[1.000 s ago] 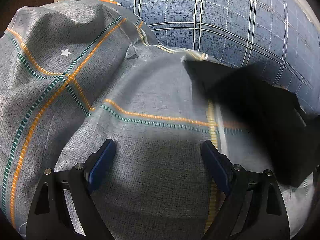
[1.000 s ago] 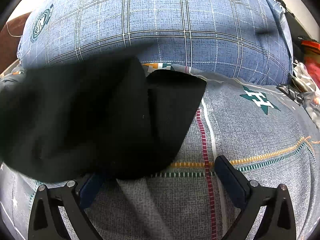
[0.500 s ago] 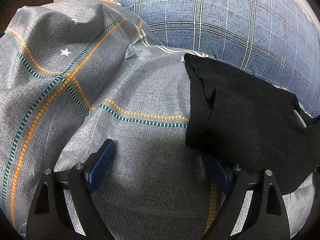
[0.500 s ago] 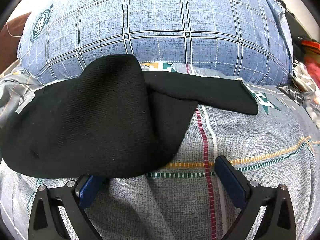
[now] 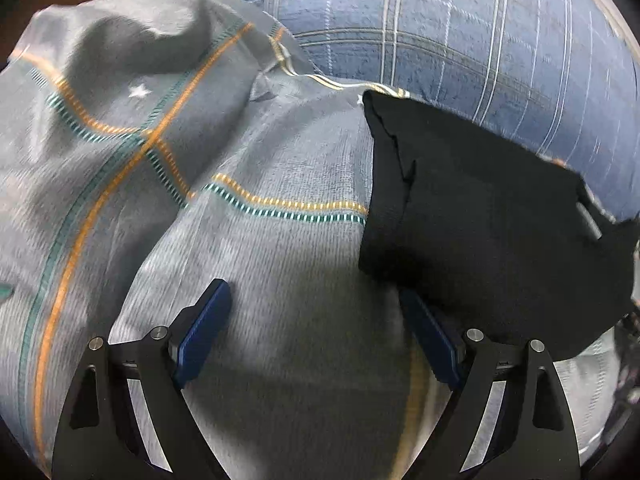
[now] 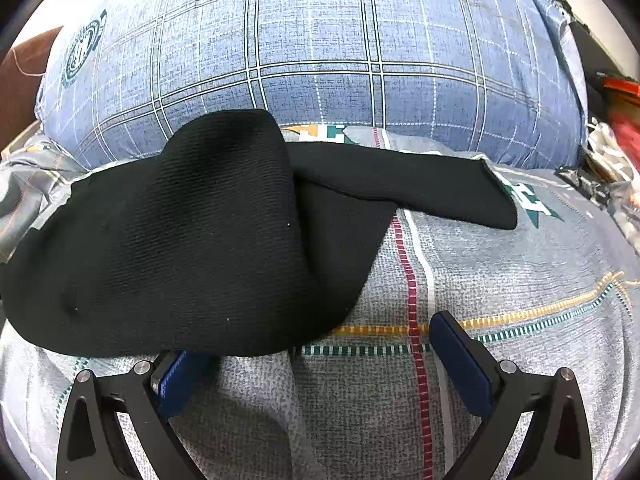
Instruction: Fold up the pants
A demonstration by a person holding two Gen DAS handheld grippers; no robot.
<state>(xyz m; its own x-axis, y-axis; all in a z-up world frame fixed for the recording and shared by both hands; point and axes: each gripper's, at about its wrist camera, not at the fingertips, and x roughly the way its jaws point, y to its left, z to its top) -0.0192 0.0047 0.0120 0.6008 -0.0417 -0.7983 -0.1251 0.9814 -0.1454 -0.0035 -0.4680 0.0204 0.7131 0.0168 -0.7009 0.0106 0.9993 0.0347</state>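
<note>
Black pants (image 6: 180,248) lie in a loose heap on a grey bedsheet (image 6: 500,280) with coloured stripes. One leg stretches right toward a green logo. In the left wrist view the pants (image 5: 492,216) fill the right side, draped over the tip of the right finger. My left gripper (image 5: 316,328) is open, with only bedsheet (image 5: 240,264) between its fingers. My right gripper (image 6: 316,356) is open too, its left finger tip hidden under the pants' near edge. Nothing is held.
A big blue plaid pillow (image 6: 320,52) lies behind the pants, also seen as the pillow (image 5: 460,32) in the left wrist view. Clutter with red and white items (image 6: 616,128) sits at the far right. The sheet bunches into folds at the left (image 5: 120,80).
The pants dropped onto the bed and settled; one leg unrolled to the right. Both grippers stayed open and shifted only slightly; the left view is a little blurred now.
</note>
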